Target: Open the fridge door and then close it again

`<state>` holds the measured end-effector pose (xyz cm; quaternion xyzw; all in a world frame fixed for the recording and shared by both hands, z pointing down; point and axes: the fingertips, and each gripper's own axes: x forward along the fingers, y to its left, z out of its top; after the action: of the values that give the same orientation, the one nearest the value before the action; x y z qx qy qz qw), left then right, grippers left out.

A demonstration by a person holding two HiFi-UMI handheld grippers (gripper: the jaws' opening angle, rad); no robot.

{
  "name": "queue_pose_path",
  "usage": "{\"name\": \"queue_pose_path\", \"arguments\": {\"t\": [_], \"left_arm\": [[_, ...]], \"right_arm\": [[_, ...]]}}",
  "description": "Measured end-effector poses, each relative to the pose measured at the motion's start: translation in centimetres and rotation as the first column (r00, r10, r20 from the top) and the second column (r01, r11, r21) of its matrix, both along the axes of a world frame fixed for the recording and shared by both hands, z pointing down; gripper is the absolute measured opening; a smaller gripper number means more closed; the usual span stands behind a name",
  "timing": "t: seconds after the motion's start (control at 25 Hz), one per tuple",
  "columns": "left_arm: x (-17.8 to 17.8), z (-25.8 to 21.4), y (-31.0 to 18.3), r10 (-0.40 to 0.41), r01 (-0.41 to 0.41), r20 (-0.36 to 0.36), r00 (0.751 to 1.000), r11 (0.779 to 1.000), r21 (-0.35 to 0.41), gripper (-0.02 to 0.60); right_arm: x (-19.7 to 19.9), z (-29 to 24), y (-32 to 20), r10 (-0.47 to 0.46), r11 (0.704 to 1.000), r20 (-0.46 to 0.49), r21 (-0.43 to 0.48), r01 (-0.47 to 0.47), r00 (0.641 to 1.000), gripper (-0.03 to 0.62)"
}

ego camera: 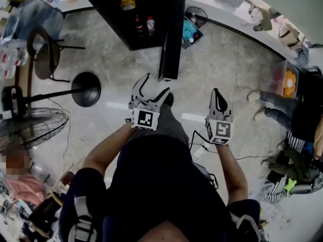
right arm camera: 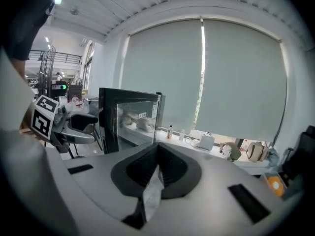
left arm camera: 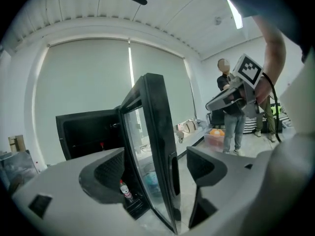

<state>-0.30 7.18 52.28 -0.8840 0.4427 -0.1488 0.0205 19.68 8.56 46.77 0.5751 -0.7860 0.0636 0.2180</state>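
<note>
The glass door of the black fridge at twelve o'clock stands open, so only closing remains; the left gripper gapes wide toward its edge, the right gripper is pinched shut, empty.

Grey marbled floor, drawn window blinds, standing fan

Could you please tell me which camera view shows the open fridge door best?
The left gripper view is best. The fridge door fills the middle of the picture, close up, with its glass pane and black frame clear. The head view shows the door only edge-on from above. The right gripper view shows its glass face farther off.
</note>
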Motion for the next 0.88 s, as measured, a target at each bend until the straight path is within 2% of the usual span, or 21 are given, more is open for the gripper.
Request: {"name": "queue_pose_path", "arguments": {"t": [0.44, 0.88], "left_arm": [[3.5, 1.9, -1.5, -0.133, 0.133, 0.035, 0.991, 0.991, -0.001, 0.377], [3.7, 2.6, -4.2, -0.263, 0.264, 0.040, 0.964, 0.964, -0.024, 0.374]], "right_arm": [[2.7, 1.0, -0.3, 0.001, 1.000, -0.018, -0.023, -0.001, 1.000, 0.020], [3.6, 1.9, -0.9, 0.001, 0.998, -0.033, -0.063, -0.003, 0.999, 0.020]]}}
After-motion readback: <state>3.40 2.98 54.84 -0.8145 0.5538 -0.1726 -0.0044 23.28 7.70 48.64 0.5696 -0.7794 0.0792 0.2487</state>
